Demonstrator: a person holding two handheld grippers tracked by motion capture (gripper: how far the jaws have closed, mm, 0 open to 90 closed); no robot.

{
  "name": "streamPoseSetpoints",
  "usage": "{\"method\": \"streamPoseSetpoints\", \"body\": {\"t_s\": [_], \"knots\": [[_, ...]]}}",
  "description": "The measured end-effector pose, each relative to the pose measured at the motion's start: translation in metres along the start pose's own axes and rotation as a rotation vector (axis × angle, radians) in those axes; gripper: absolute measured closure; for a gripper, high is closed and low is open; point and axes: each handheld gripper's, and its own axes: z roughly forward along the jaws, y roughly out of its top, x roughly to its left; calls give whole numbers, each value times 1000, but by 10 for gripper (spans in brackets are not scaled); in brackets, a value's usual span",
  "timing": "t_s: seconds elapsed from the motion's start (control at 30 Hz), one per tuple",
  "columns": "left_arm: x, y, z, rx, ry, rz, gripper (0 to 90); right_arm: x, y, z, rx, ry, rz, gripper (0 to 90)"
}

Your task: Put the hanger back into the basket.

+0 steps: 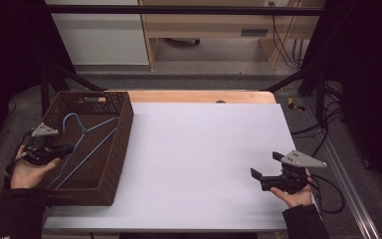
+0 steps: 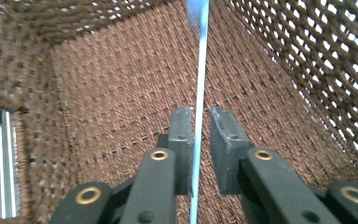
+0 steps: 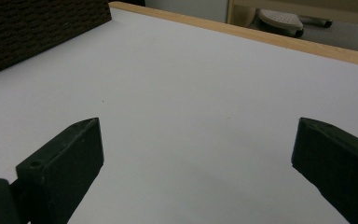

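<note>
A light blue wire hanger [image 1: 87, 144] lies slanted inside the brown woven basket [image 1: 124, 124] at the table's left, hook toward the far end. My left gripper [image 1: 64, 148] reaches over the basket's left wall. In the left gripper view its jaws [image 2: 201, 114] straddle the hanger's wire [image 2: 201, 60]. The wire rests against the left pad [image 2: 182, 135], and a narrow gap separates it from the right one. My right gripper [image 1: 266, 164] hovers low over the white table top [image 1: 204, 149] at the front right. Its jaws [image 3: 196, 135] stand wide apart with nothing between them.
The basket's woven walls [image 2: 307, 56] close in around the left gripper. A wooden strip [image 1: 199, 96] runs along the table's far edge. Cables [image 1: 328, 199] trail off the right side. Cabinets and floor lie beyond the table.
</note>
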Motion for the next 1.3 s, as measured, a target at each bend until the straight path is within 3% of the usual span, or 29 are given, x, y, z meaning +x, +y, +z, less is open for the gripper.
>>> {"method": "streamPoseSetpoints", "body": {"t_s": [0.1,0.13,0.17,0.33,0.4,0.47,0.5,0.63,0.87,1.0,1.1,1.3], "knots": [[-5,-1,-11,-71,-8,-24,655,0,0,0,-3,1,4,28],[-5,-1,-11,-71,-8,-24,637,0,0,0,-3,-1,2,28],[-11,-1,-15,-103,-15,-34,603,0,0,0,-2,2,3,28],[-24,0,-22,-174,-20,-47,483,-1,0,0,-3,1,1,28],[-30,2,-26,-207,-39,-51,426,-1,0,0,-3,2,1,28],[-42,4,-32,-278,-58,-66,393,-1,0,0,-5,2,5,28],[-42,4,-32,-278,-58,-66,382,-1,0,0,-5,2,5,28],[-63,8,-37,-346,-102,-58,317,-1,0,-1,-10,5,8,28],[-102,14,-37,-394,-176,-12,189,-1,0,-2,-17,9,13,28],[-123,16,-32,-396,-199,30,157,-1,0,-2,-21,10,11,28],[-141,16,-25,-402,-237,40,141,-2,0,-3,-24,13,14,27],[-158,11,-13,-401,-280,61,119,-2,0,-3,-26,14,16,27]]}}
